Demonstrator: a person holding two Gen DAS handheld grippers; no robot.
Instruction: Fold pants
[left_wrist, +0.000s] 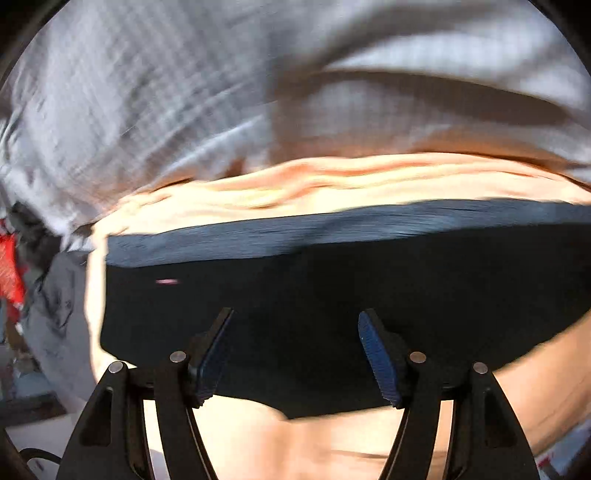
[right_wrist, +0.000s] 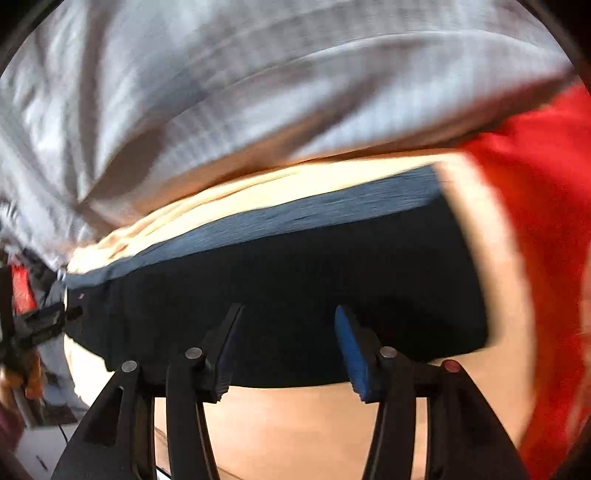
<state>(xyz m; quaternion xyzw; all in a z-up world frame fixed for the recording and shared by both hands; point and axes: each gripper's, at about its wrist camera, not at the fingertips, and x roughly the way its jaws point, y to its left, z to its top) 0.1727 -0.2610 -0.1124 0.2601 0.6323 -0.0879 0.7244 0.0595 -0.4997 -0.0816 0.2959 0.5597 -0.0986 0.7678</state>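
A: Where do the dark navy folded pants lie?
B: Flat on the pale peach cloth-covered surface, a compact dark block with a lighter blue-grey band along its far edge. The right wrist view shows the same block, with its right end near a bright red piece of fabric.

A: What else is around?
B: Beyond the pants, a big rumpled pale grey checked fabric fills the top of both views. At the left edge there is a small patch of red and some grey cloth; too blurred to say more.

A: And the tools?
B: The left tool hangs over the pants' near edge, jaws spread apart, nothing between the pads. The right tool is likewise spread, also over the near edge, gripping nothing. Whether the fingertips brush the fabric, I cannot tell.
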